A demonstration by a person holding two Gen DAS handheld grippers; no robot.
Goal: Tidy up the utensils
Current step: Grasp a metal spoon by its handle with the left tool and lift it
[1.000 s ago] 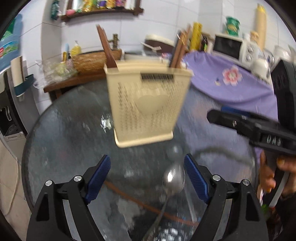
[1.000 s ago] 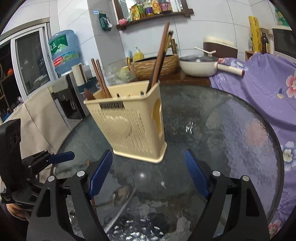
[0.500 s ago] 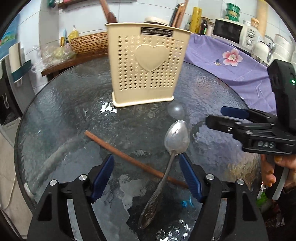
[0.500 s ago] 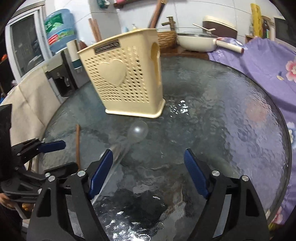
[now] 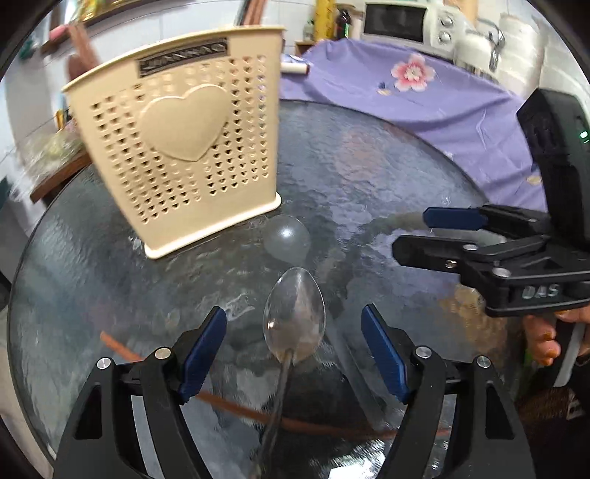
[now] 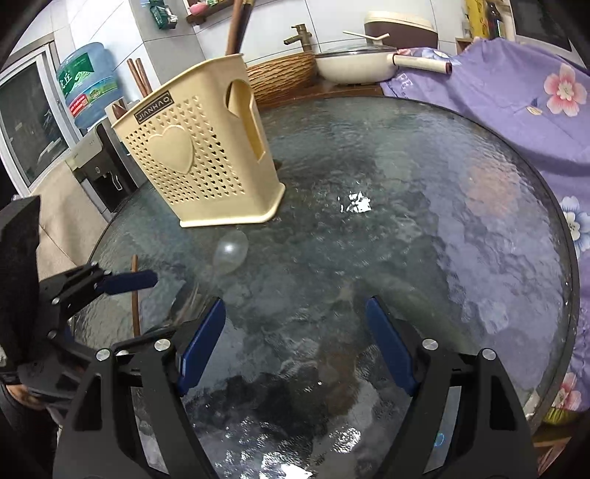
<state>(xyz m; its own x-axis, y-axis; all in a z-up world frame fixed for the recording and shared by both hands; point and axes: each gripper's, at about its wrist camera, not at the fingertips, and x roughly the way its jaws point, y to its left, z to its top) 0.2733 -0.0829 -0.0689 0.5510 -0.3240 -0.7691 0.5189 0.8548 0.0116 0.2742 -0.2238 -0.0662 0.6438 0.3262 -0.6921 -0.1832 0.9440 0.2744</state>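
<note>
A metal spoon (image 5: 294,324) lies on the round glass table (image 5: 368,177), its bowl between the open fingers of my left gripper (image 5: 293,353). A clear plastic spoon (image 5: 287,237) lies just beyond it; it also shows in the right wrist view (image 6: 230,252). A brown chopstick (image 5: 121,350) lies across the table under the left gripper and shows in the right wrist view (image 6: 135,294). The cream perforated utensil holder (image 5: 180,147) stands upright behind, with chopsticks in it (image 6: 140,79). My right gripper (image 6: 295,342) is open and empty over bare glass.
A purple flowered cloth (image 6: 516,95) covers furniture to the right. A white pan (image 6: 354,66) and a wicker basket (image 6: 280,77) sit on a counter behind the table. A water dispenser (image 6: 88,84) stands at the left. A microwave (image 5: 398,22) is at the back.
My left gripper has moved forward and lower over the metal spoon, closer to the holder. My right gripper has dropped and shifted right, away from the spoons. Both stay open.
</note>
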